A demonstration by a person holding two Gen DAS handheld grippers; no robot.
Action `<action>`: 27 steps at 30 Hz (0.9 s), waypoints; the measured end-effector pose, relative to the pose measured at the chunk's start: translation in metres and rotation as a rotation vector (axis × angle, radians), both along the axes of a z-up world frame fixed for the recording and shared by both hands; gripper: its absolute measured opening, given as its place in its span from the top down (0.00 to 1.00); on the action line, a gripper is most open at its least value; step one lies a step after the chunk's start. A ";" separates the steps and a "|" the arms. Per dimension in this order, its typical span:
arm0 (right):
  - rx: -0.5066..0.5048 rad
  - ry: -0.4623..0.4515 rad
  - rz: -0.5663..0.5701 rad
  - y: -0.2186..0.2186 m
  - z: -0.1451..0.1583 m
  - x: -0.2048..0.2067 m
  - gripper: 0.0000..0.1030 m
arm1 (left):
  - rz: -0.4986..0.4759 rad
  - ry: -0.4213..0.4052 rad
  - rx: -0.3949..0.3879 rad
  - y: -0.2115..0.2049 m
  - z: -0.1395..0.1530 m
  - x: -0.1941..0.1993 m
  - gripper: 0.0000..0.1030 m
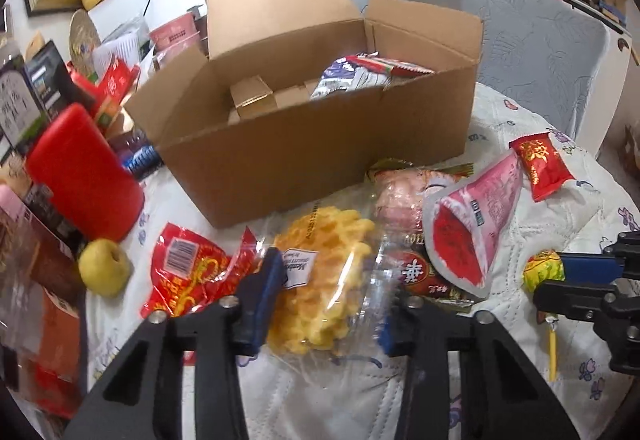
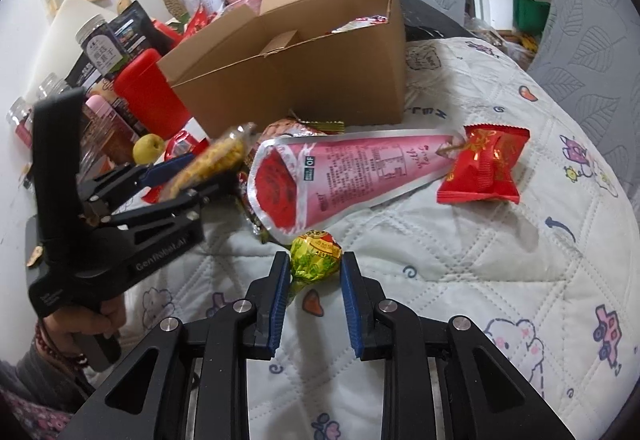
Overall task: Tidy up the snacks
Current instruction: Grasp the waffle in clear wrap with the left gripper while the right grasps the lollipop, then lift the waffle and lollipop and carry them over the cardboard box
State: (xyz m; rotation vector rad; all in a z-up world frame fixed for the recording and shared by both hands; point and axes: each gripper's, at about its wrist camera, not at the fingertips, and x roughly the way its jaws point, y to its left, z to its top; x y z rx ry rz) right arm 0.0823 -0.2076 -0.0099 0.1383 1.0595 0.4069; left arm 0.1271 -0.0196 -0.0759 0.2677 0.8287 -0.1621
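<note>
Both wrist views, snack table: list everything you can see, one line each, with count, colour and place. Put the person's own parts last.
cardboard box: one, brown, open, back centre; packets inside
waffle pack: one, yellow in clear wrap, between the left pads
cone pouch: one, pink and red, lying before the box
red packet: one, at the pouch's narrow tip
lollipop: one, yellow-green wrapper, yellow stick, between the right pads
barcode packet: one, red, left of the waffles
apple: one, yellow-green, near left
red canister: one, left of the box
quilted cloth: one, white, cartoon print, covering the table
left gripper: black, blue pads, shut on the waffle pack
right gripper: black, blue pads, shut on the lollipop
hand: one, holding the left gripper's handle, red bead bracelet
</note>
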 end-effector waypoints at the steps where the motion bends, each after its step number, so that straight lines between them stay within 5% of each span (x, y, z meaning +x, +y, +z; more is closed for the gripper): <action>1: 0.001 0.000 -0.001 0.000 0.000 0.000 0.75 | -0.002 0.003 -0.014 0.001 0.002 -0.001 0.65; 14: 0.037 -0.035 0.008 -0.003 0.014 -0.019 0.75 | 0.048 0.038 -0.178 0.028 0.049 -0.036 0.76; 21: 0.041 -0.059 0.029 0.000 0.023 -0.033 0.75 | 0.049 0.120 -0.238 0.032 0.046 -0.057 0.76; 27: 0.039 -0.066 0.040 0.002 0.024 -0.040 0.75 | 0.091 0.102 -0.209 0.037 0.034 -0.057 0.76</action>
